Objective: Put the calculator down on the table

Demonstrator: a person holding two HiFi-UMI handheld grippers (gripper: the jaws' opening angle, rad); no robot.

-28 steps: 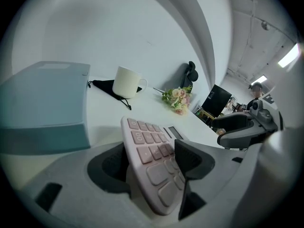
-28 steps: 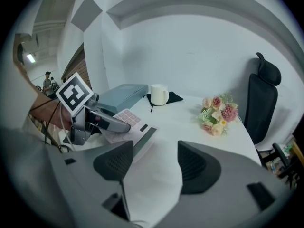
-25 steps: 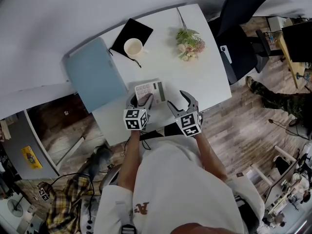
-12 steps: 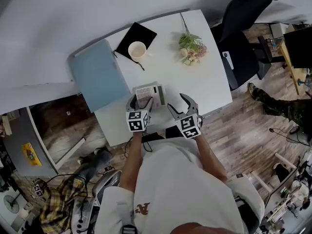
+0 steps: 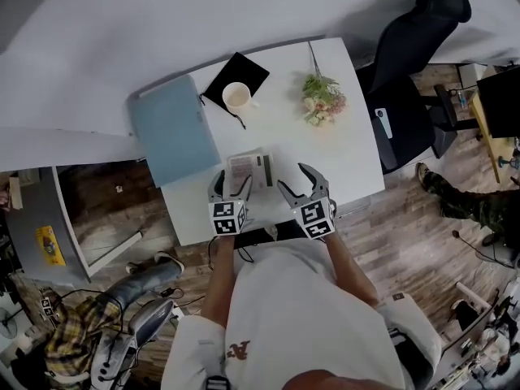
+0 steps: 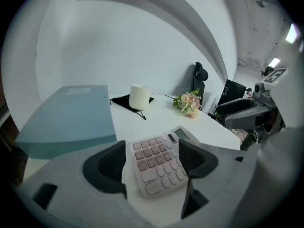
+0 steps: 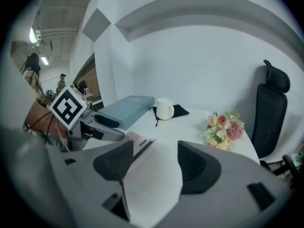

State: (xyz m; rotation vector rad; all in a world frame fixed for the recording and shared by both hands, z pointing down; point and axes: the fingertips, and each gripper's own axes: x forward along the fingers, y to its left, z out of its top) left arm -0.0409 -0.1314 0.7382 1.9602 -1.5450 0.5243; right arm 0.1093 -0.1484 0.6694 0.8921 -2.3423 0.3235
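Now the calculator [image 5: 250,169] lies flat at the table's [image 5: 292,128] near edge between your left gripper's [image 6: 154,156] fingers, which have just been opening, and your right gripper's [image 7: 152,165] fingers stand apart, empty, so the release looks done: draw both back without nudging it.

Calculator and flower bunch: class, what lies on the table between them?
Nothing: the stretch of white table between the calculator and the flower bunch is bare. The head view shows it best; the left gripper view agrees.
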